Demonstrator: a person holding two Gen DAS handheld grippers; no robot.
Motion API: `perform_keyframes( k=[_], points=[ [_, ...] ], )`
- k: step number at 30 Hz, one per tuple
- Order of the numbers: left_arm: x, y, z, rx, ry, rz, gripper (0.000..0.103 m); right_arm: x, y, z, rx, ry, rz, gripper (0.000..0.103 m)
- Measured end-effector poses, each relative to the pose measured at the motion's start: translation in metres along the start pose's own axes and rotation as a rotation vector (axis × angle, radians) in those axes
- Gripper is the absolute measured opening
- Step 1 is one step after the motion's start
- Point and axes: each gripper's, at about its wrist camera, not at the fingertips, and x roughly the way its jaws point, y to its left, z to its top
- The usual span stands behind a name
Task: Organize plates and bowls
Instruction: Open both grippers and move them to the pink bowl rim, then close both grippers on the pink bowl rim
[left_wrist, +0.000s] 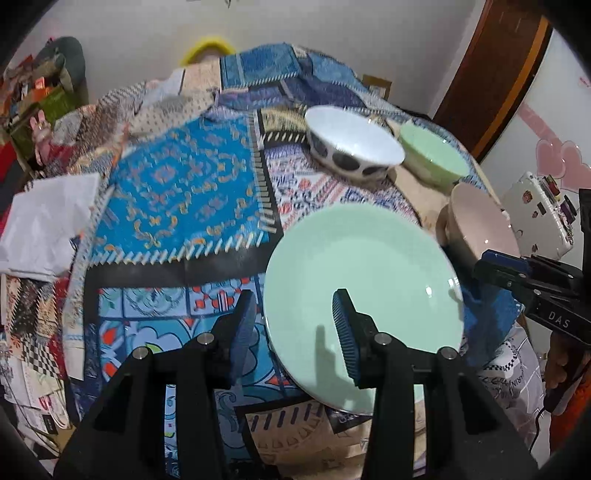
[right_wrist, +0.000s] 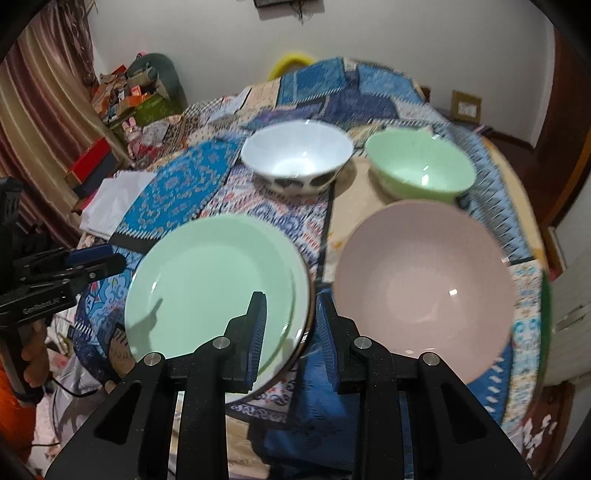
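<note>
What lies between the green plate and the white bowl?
Only patterned tablecloth lies between the green plate and white bowl, in the right wrist view.

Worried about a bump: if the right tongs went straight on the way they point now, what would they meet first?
Most likely the near right rim of the green plate: the right tongs straddle that edge, the pink bowl just beside. Depth is unclear, so they may be above it.

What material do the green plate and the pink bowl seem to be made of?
The green plate looks like glazed ceramic, or possibly glass or melamine: smooth, glossy, with small bright highlights and a thin dark rim. The pink bowl looks the same kind: an even, shiny surface with a small highlight inside. The look alone cannot settle it.
</note>
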Motion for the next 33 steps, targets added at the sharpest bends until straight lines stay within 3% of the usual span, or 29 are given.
perform_keyframes(
  k=[8,13,16,19,22,26,33],
  points=[
    [-0.037,-0.031,0.013,0.062,-0.106,-0.007,0.055,-0.038,-0.017,0.004,0.006,-0.118,-0.072,0.054],
    [-0.047,-0.064,0.022,0.121,-0.138,-0.036,0.057,-0.046,-0.036,0.001,0.026,-0.136,-0.118,0.058],
    [-0.045,-0.084,0.026,0.156,-0.146,-0.049,0.060,-0.048,-0.048,-0.002,0.026,-0.139,-0.162,0.069],
    [-0.039,-0.102,0.029,0.186,-0.144,-0.056,0.060,-0.051,-0.058,-0.005,0.023,-0.147,-0.195,0.072],
    [-0.030,-0.119,0.031,0.204,-0.131,-0.070,0.060,-0.055,-0.071,-0.007,0.043,-0.151,-0.222,0.088],
    [-0.012,-0.138,0.036,0.216,-0.099,-0.085,0.060,-0.060,-0.089,-0.008,0.085,-0.165,-0.207,0.101],
    [0.022,-0.161,0.043,0.228,-0.048,-0.090,0.060,-0.048,-0.107,-0.007,0.076,-0.157,-0.245,0.102]
  ],
)
